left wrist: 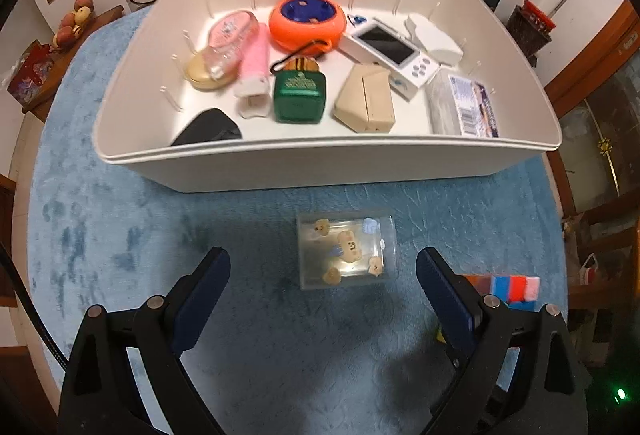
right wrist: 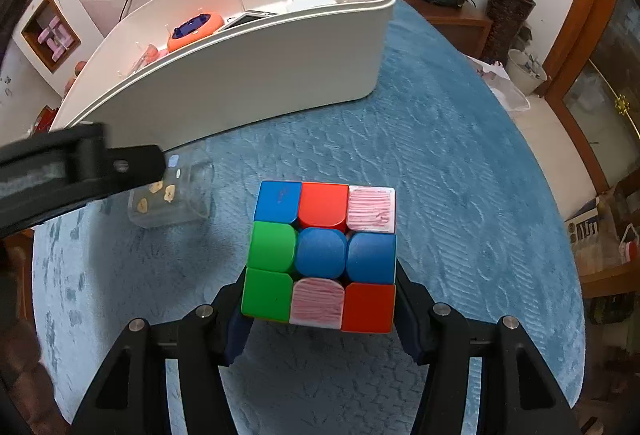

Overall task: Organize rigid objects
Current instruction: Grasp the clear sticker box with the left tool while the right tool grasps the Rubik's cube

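Cube (right wrist: 322,259) sits between the right gripper (right wrist: 320,319) jaws, partly closed, pads against its two lower sides; top face shows blue, red, green and scuffed white-pink tiles. Whether it rests on the blue cloth of the table (right wrist: 460,175) or is lifted clear: cannot tell.

Clear box (left wrist: 346,253) with small biscuit-like pieces inside lies on the cloth in front of the left gripper (left wrist: 322,289). Left jaws stand wide apart, holding nothing; box lies just ahead of them, not touched.

White bin (left wrist: 332,165) stands beyond both items, near wall toward the grippers. The cube is just beside the clear box, at its right.

Left wrist view only: bin contents — orange disc (left wrist: 307,20), green tin (left wrist: 298,96), beige block (left wrist: 366,100), handheld screen (left wrist: 390,49), pink tube (left wrist: 253,65), black item (left wrist: 208,129) at near-left corner, clear pack (left wrist: 462,107) at right. Cube appears there only as a strip of tiles (left wrist: 514,289) behind the right-side finger.

Right wrist view only: left gripper's black body (right wrist: 76,171) overlaps the clear box (right wrist: 176,195); bin wall hides most contents.
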Tool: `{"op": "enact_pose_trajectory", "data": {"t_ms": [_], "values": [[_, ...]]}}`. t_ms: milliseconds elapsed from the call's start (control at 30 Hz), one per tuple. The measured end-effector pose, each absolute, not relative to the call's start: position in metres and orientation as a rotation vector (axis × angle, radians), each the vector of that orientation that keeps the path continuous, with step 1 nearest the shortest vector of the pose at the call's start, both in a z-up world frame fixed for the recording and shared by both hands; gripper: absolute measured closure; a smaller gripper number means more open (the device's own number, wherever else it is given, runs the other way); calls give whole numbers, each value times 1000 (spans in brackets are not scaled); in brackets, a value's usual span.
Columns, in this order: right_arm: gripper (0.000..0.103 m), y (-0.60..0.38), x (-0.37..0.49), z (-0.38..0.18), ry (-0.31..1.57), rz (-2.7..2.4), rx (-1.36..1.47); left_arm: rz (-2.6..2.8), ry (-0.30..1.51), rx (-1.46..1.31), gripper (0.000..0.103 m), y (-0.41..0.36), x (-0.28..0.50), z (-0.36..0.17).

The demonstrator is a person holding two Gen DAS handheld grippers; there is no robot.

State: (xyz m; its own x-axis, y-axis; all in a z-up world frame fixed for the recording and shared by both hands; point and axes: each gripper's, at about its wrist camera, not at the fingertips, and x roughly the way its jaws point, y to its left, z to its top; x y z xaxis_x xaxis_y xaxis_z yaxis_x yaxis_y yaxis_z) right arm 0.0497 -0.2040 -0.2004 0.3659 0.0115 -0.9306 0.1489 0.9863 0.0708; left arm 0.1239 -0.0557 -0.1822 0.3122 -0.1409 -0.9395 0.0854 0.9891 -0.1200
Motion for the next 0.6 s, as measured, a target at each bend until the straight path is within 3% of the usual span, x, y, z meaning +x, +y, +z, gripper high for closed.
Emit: {"op": "enact_pose_trajectory", "data": {"t_ms": [367,600], "values": [[43,-206,50,-201,1200,-73,155,-72,1283,-21,8,-69,135,-212],[43,-207,50,-201,1204,-69,157,-29,1317,-38,19,-66,137,-227]]}}
